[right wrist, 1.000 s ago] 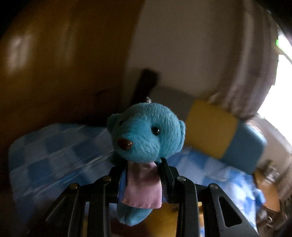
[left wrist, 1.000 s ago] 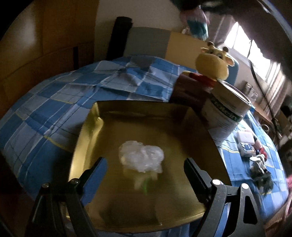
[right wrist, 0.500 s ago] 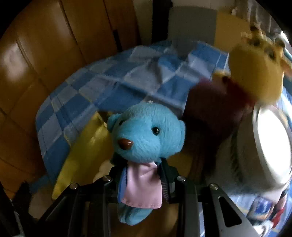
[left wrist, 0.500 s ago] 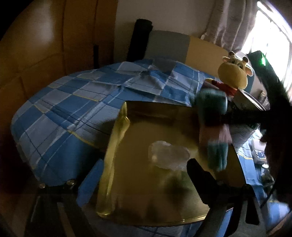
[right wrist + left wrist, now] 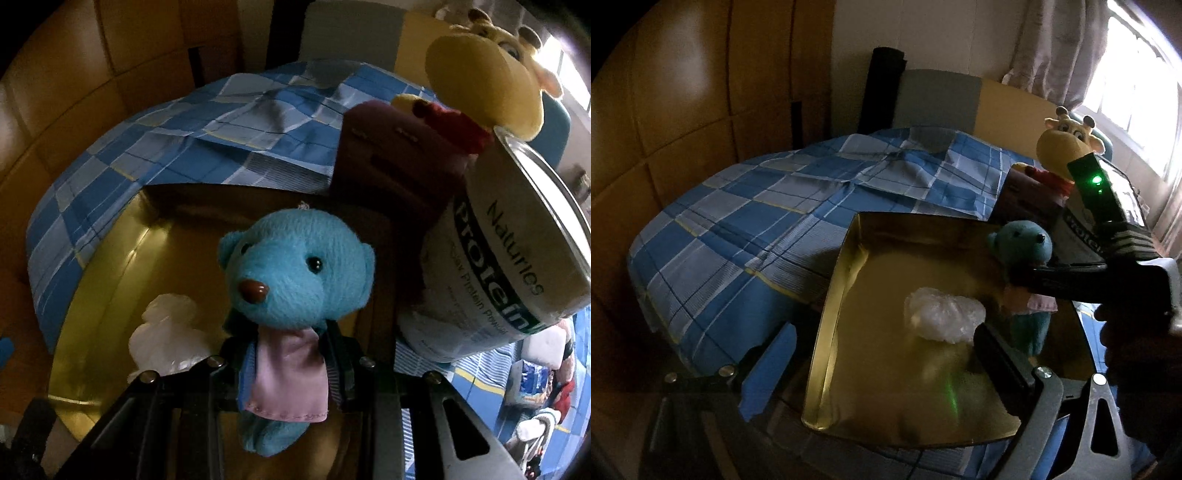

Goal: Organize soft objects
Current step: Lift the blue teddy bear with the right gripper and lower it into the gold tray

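A blue teddy bear (image 5: 295,273) with a pink bib is clamped at the body by my right gripper (image 5: 291,354), which is shut on it. In the left wrist view the bear (image 5: 1023,247) hangs upright over the right side of the gold tray (image 5: 846,295), feet near its floor. A white crumpled plastic wad (image 5: 943,317) lies in the tray beside the bear. My left gripper (image 5: 886,354) hovers at the tray's near edge, jaws opening wide, touching nothing; the wad lies ahead near its right finger (image 5: 1001,358).
A yellow giraffe plush (image 5: 480,74) sits on a dark maroon box (image 5: 399,155) behind the tray. A tall protein powder can (image 5: 517,266) stands at the tray's right. A blue checked cloth (image 5: 757,221) covers the table. Small clutter (image 5: 546,369) lies far right.
My right gripper has come down with the blue bear from high up to just over the tray. My left gripper's fingers have spread wider and drawn back left from the white wad.
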The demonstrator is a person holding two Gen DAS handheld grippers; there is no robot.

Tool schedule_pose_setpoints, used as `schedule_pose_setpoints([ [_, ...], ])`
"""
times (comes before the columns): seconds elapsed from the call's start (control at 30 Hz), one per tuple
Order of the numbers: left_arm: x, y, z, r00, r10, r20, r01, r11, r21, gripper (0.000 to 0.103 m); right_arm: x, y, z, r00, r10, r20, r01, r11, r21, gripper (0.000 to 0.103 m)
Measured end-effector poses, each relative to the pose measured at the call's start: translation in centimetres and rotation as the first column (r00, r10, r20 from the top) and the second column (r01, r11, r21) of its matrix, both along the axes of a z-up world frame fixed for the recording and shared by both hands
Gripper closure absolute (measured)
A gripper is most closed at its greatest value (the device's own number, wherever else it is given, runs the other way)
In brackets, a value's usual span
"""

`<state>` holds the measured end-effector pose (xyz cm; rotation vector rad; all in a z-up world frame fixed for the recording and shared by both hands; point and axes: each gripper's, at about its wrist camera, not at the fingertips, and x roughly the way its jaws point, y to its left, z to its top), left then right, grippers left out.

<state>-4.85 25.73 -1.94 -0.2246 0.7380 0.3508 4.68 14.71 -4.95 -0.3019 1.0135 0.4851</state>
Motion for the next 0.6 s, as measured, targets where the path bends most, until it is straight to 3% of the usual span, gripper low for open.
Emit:
schedule_pose_setpoints([
  [0.33, -0.1, -0.5, -0.1, 1.0, -0.012, -0.003, 0.012, 1.0, -0.004, 0.005, 0.8, 0.3, -1.2, 0.999, -0.043, 0.031, 0.044, 0.999, -0.031, 0.069],
  [0.6, -0.1, -1.1, -0.1, 1.0, -0.028, -0.006, 0.028, 0.999, 0.015, 0.004, 0.7, 0.0, -1.5, 0.998, -0.053, 0.017, 0.053, 0.999, 0.011, 0.052],
])
